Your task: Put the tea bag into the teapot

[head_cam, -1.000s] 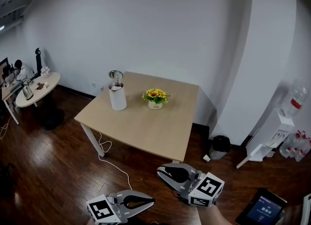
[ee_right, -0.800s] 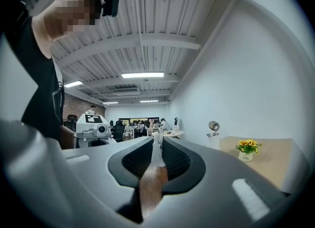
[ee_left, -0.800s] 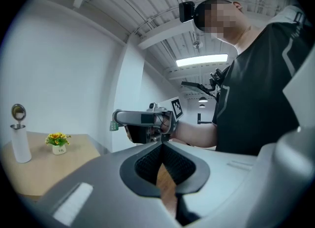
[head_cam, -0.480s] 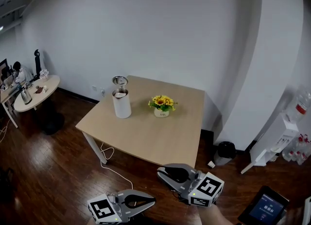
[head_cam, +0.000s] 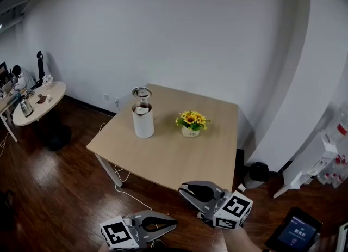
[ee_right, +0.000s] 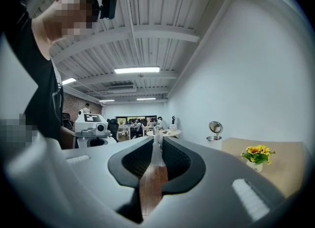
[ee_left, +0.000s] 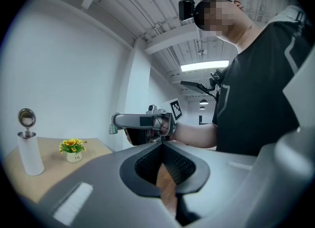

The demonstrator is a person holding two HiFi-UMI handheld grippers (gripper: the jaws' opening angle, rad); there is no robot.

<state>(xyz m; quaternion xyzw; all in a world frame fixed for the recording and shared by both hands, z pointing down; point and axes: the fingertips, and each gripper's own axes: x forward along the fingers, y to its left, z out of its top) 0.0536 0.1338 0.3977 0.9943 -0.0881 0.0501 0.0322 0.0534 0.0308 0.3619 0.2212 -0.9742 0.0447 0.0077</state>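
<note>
Tea bag not located in any view; task judged not yet started.
At the bottom of the head view, the left gripper [head_cam: 175, 225] has its fingers pressed together at the tips with nothing between them. The right gripper [head_cam: 181, 189] has its fingers nearly together, with a thin pale sliver between the tips; whether that is a slit or something pinched cannot be told. Both hang over the wood floor, well short of the table [head_cam: 179, 161] at mid-frame. The white teapot [head_cam: 143, 124] stands on the table's far left part, lid up, beside a flower pot [head_cam: 190, 131]. Approach, pick-up and drop-in all appear outstanding. Writing: the pot's label and the screen [head_cam: 299, 233] at lower right are too small to read; no brands are legible.
</note>
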